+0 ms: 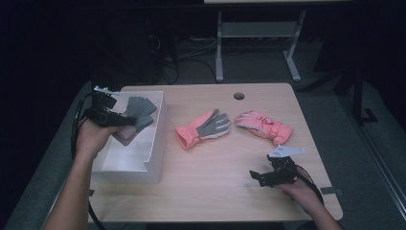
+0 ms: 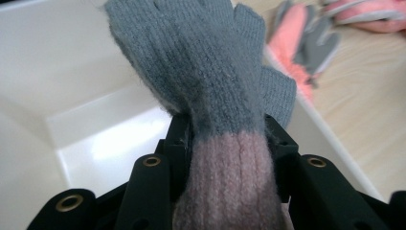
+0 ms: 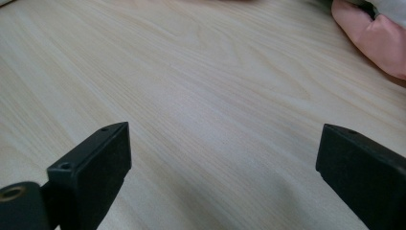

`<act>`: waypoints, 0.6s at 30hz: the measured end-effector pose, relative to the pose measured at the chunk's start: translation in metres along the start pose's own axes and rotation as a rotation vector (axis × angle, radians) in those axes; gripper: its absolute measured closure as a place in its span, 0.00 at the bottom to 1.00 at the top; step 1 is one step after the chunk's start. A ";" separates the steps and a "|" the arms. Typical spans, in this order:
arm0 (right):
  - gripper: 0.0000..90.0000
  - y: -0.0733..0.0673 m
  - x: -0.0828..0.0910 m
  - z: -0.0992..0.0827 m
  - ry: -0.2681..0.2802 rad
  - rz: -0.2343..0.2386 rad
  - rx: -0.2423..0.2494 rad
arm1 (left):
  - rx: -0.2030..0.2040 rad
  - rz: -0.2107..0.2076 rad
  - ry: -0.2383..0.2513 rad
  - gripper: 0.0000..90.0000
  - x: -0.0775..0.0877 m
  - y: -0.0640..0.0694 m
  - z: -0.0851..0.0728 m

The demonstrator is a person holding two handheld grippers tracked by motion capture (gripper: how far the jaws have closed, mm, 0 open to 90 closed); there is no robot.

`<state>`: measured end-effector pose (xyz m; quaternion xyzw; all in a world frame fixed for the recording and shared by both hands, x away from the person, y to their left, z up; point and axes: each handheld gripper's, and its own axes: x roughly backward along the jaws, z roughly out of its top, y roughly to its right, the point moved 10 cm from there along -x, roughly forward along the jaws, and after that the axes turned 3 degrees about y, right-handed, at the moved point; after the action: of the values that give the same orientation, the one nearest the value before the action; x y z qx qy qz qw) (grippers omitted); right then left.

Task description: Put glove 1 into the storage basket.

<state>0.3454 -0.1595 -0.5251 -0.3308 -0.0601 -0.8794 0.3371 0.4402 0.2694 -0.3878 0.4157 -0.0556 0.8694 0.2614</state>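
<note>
A dim room with a pale wooden bench [image 1: 225, 158]. From the high view, the left gripper [image 1: 107, 115] holds a grey knit glove [image 1: 139, 111] over the white bin [image 1: 143, 163] at nine o'clock; two pink ski gloves [image 1: 203, 128] lie at centre.

In the left gripper view the jaws are clamped on the glove's pink cuff [image 2: 230, 182]; released too near the rim, its fingers could drape over the wall.

In the right gripper view the jaws stand wide apart, holding nothing.

the right gripper [image 3: 225, 158] holds its two black jaws wide apart above bare pale wooden table [image 3: 191, 86], with a pink glove [image 3: 373, 38] at the upper right corner.
</note>
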 end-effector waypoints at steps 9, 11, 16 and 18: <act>0.05 0.002 0.000 0.000 0.003 -0.002 0.004 | 0.060 0.054 -0.050 0.69 -0.027 -0.027 -0.022; 0.05 0.002 0.000 0.000 0.002 -0.002 -0.001 | 0.063 0.067 -0.064 0.69 -0.033 -0.033 -0.027; 0.05 0.002 0.000 0.000 0.000 -0.001 0.001 | 0.083 0.106 -0.107 0.69 -0.050 -0.047 -0.043; 0.05 0.002 0.000 0.000 0.001 -0.002 0.000 | 0.083 0.115 -0.123 0.69 -0.055 -0.051 -0.048</act>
<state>0.3464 -0.1610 -0.5255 -0.3304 -0.0602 -0.8800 0.3360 0.4611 0.3054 -0.4663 0.4748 -0.0591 0.8573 0.1898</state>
